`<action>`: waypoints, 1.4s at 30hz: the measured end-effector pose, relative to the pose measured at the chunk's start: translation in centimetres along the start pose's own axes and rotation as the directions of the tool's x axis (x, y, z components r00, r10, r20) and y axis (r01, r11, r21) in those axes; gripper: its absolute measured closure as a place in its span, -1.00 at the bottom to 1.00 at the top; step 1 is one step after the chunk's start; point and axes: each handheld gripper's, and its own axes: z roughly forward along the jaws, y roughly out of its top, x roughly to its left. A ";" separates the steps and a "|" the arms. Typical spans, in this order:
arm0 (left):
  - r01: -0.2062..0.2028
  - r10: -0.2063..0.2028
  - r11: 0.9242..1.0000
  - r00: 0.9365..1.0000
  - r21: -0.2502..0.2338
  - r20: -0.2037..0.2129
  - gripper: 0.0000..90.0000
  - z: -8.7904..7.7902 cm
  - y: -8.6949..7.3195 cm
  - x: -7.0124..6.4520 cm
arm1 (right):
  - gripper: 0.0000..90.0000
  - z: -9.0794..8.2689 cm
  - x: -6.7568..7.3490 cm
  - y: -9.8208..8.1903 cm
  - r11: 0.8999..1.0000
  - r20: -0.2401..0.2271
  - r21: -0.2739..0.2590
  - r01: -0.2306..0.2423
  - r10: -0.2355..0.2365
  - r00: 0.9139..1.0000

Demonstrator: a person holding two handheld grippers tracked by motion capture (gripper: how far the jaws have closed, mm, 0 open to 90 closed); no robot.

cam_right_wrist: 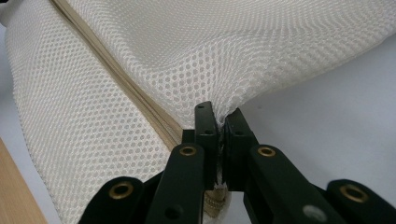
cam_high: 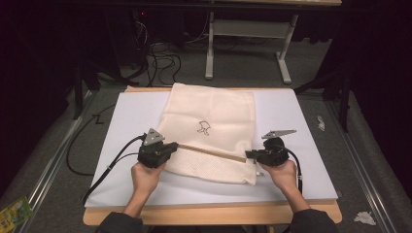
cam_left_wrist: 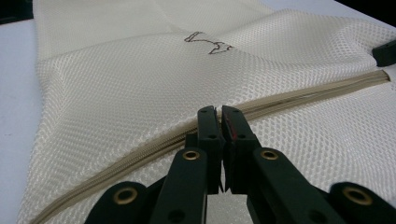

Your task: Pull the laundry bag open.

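A cream mesh bag [cam_high: 209,131] lay on the white board [cam_high: 301,145]. Both grippers, left [cam_high: 171,145] and right [cam_high: 250,155], were clamped on it at opposite ends of the zipper [cam_left_wrist: 140,151]. Pulling harder risked tearing mesh or slipping off.

Cream mesh bag [cam_high: 209,131] lies flat on the white board, its zipper [cam_high: 214,153] seemingly closed.
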 end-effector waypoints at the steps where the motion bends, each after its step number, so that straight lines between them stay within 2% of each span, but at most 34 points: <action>1: -0.001 0.001 1.000 1.000 0.005 0.000 0.94 -0.1 0.0 0.1 | 0.96 0.0 0.0 0.0 1.000 -0.002 -0.001 0.001 -0.001 1.000; 13: -0.006 0.006 1.000 1.000 0.009 -0.009 0.94 -0.3 0.0 0.3 | 0.96 0.0 -0.1 -0.1 1.000 -0.002 0.002 0.003 -0.003 1.000; 20: 0.006 -0.006 1.000 1.000 0.010 -0.022 0.94 -0.9 -0.1 0.8 | 0.96 -0.3 -0.4 -0.1 1.000 0.008 0.003 0.002 -0.002 1.000; 28: -0.012 0.013 1.000 0.999 0.018 -0.043 0.94 -1.0 -0.3 0.9 | 0.96 -0.3 -0.3 0.0 1.000 0.013 -0.006 0.017 -0.017 1.000; 32: -0.012 0.012 1.000 0.999 0.014 -0.040 0.94 -1.1 -0.3 0.8 | 0.96 -0.5 -0.6 -0.1 1.000 0.021 -0.011 0.005 -0.005 1.000; 42: -0.015 0.016 1.000 0.999 0.018 -0.045 0.94 -1.3 -0.3 0.8 | 0.96 -0.4 -0.8 -0.2 1.000 0.021 -0.014 0.011 -0.010 1.000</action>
